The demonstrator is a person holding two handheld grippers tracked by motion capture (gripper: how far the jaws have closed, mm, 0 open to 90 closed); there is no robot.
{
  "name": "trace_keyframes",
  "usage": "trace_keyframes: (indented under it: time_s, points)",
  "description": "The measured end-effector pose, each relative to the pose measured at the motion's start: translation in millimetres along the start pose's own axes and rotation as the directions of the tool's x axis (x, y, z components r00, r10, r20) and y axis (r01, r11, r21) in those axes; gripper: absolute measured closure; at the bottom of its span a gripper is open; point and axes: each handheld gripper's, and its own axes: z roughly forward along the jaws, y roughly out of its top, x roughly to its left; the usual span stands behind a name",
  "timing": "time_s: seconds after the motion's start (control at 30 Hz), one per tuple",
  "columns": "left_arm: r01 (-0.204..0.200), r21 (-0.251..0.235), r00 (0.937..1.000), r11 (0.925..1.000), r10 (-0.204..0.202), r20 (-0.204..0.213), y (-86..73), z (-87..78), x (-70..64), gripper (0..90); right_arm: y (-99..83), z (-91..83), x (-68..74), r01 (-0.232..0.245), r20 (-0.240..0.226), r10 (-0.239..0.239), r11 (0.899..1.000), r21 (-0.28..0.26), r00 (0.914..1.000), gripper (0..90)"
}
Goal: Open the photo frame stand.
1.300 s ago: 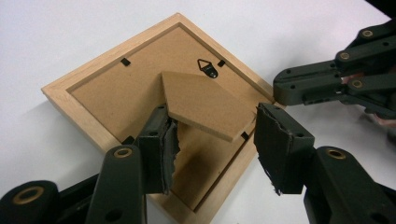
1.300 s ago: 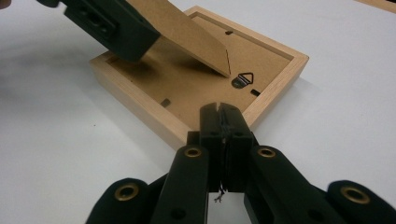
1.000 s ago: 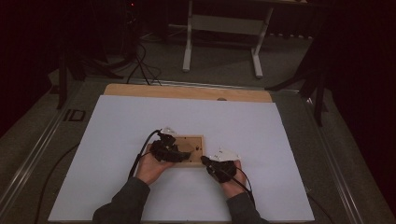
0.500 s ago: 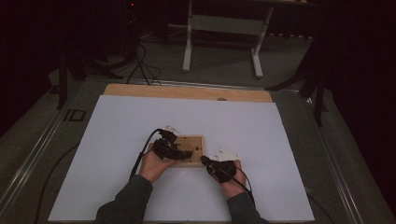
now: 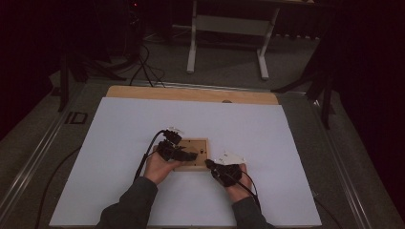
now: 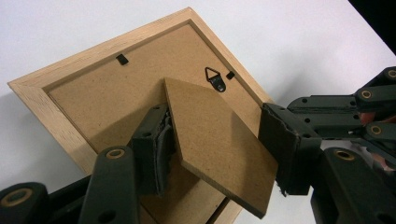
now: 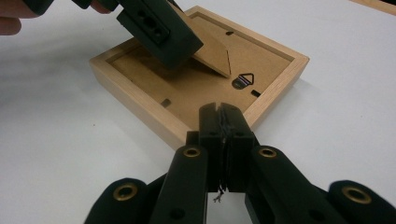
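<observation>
A light wooden picture frame point(image 5: 202, 145) lies face down on the white table. Its brown backboard point(image 6: 84, 93) carries a metal hanger point(image 6: 215, 78) and a hinged stand flap point(image 6: 215, 140), which is tilted up off the board. My left gripper point(image 6: 219, 145) spans the flap, one jaw against each side edge. In the high view the left gripper point(image 5: 190, 156) reaches over the frame from its left. My right gripper point(image 7: 219, 112) is shut and empty, its tips at the frame's near edge point(image 7: 177, 130), right gripper point(image 5: 209, 163) just below the frame's right corner.
The white sheet point(image 5: 119, 133) covers most of the table, with a wooden strip point(image 5: 191, 94) along the far edge. Metal rails point(image 5: 38, 148) border the table. Beyond it a white stand point(image 5: 229, 28) sits on the floor. Cables trail from both grippers.
</observation>
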Motion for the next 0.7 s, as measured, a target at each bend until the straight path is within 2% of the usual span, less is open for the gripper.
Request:
trace_keyframes:
  time_s: [0.33, 0.47, 0.7]
  points:
    - [0.038, -0.003, 0.999, 0.9993, -0.038, 0.022, 1.6, 2.4, 2.5, 44.6, 0.1, 0.0, -0.1, 0.001, -0.001, -0.001, 1.0, 0.001, 1.0, 87.9]
    - [0.041, 0.011, 0.9987, 0.9991, -0.041, 0.029, 2.0, 2.0, 3.2, 45.9, 0.1, 0.1, -0.3, 0.0, -0.003, 0.0, 1.0, -0.001, 1.0, 87.4]
    - [0.078, 0.012, 0.9955, 0.9969, -0.079, 0.053, 2.8, 1.8, 5.4, 47.5, 0.1, 0.2, -0.3, 0.0, -0.003, 0.0, 1.0, -0.001, 1.0, 87.2]
